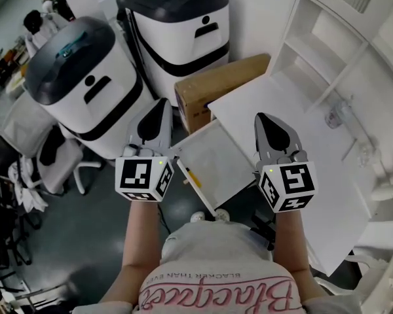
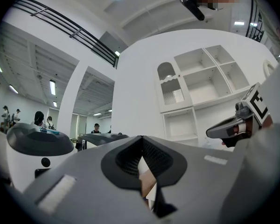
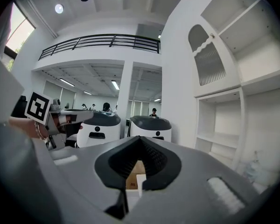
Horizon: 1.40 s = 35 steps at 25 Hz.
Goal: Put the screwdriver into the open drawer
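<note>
The white drawer (image 1: 217, 150) stands pulled out from the desk, between my two grippers in the head view. A slim screwdriver (image 1: 194, 179) with a yellowish end lies along the drawer's near left edge; neither gripper touches it. My left gripper (image 1: 163, 103) is raised left of the drawer, jaws shut and empty, and its tips meet in its own view (image 2: 141, 139). My right gripper (image 1: 261, 117) is held up over the desk to the right, shut with nothing in it. Its closed tips show in the right gripper view (image 3: 139, 138).
Two white machines with black lids (image 1: 75, 77) (image 1: 183, 25) stand behind the drawer. A cardboard box (image 1: 217, 87) leans beside the white desk (image 1: 301, 156). A white shelf unit (image 1: 327, 44) rises at the right. An office chair (image 1: 59, 165) is at the left.
</note>
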### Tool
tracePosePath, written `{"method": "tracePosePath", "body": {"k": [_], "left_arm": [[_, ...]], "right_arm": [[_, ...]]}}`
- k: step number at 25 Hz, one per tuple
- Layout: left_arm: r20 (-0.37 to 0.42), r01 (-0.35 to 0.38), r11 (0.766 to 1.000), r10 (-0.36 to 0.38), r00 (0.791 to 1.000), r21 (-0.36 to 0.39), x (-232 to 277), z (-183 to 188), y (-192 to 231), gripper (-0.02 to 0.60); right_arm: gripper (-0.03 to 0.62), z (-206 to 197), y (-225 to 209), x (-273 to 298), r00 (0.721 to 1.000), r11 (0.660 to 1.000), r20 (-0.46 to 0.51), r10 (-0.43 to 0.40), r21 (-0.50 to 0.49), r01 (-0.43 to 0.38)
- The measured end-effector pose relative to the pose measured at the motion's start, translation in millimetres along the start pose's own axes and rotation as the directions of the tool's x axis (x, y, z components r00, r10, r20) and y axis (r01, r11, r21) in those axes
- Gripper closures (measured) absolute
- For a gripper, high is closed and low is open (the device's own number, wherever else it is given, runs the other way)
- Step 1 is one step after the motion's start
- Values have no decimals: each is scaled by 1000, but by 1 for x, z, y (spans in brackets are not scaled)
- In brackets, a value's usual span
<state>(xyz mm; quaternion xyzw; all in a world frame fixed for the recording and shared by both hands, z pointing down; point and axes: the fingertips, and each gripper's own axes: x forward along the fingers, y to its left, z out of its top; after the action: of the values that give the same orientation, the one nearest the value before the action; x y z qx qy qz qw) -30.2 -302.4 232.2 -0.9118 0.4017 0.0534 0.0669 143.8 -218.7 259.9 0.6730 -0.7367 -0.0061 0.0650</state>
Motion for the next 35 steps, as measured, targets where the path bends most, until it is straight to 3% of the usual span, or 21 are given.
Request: {"method": "tracePosePath", "body": {"k": [13, 35], "left_arm": [[41, 27, 999, -28, 999, 23, 3, 18, -13, 565], [62, 34, 999, -36, 997, 25, 3, 25, -18, 565]], "right_arm": [[592, 15, -18, -18, 996, 997, 45, -74, -32, 75], [592, 13, -28, -31, 992, 993, 50, -116, -15, 117]]}}
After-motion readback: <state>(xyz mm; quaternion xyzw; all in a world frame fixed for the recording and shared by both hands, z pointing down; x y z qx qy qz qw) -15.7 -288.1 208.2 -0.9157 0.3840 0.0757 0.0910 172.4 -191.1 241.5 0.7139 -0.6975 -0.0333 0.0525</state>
